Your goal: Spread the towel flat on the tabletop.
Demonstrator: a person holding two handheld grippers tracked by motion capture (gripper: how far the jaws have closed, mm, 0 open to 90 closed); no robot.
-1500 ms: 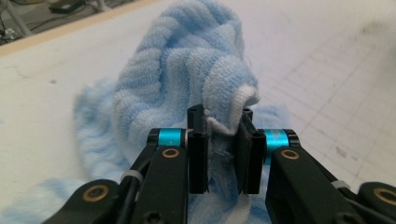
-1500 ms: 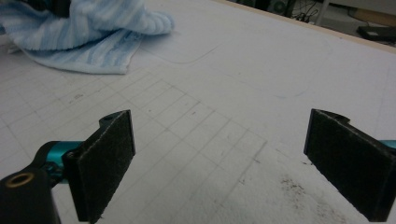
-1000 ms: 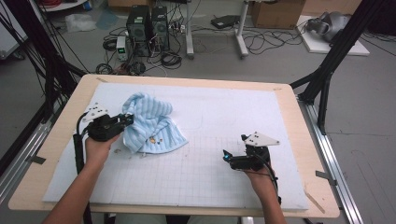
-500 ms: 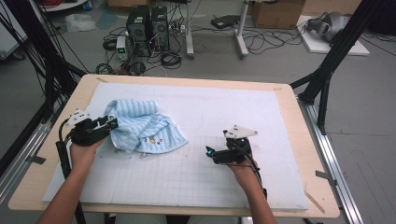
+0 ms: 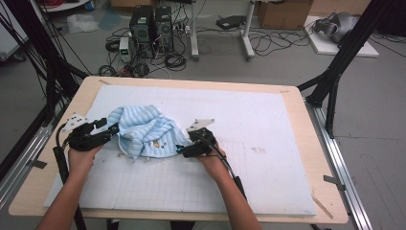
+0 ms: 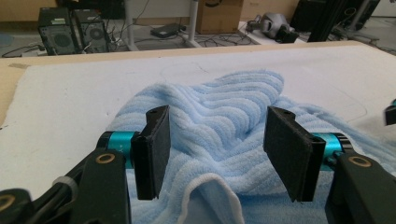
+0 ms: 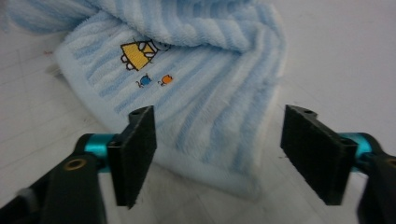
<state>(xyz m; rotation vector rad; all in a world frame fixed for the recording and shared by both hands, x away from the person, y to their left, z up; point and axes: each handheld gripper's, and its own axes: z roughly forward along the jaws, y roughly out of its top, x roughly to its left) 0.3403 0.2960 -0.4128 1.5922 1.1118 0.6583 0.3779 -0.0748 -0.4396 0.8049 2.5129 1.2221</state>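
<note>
A crumpled light-blue striped towel (image 5: 143, 132) lies on the left half of the white mat (image 5: 268, 124). My left gripper (image 5: 114, 128) is at its left edge. In the left gripper view, the towel (image 6: 224, 107) sits between the pads (image 6: 152, 151). The jaws have just been opening, and no pad presses on the cloth, so the left gripper (image 6: 215, 149) is open. My right gripper (image 5: 181, 151) is at the towel's right hem. Its jaws have just been closing, but the right gripper (image 7: 219, 154) still stands open around the hem of the towel (image 7: 201, 70), near a small embroidered picture (image 7: 137, 53).
The mat covers a wooden table (image 5: 316, 158) with a bare rim all round. Black frame posts (image 5: 335, 81) stand at both sides. Computer towers (image 5: 153, 24) and cables lie on the floor beyond the far edge. The tip of the right gripper (image 6: 391, 114) shows in the left gripper view.
The left gripper pulled the towel a little to the left and then let go of it. The right gripper travelled left across the mat to the towel's right hem.
</note>
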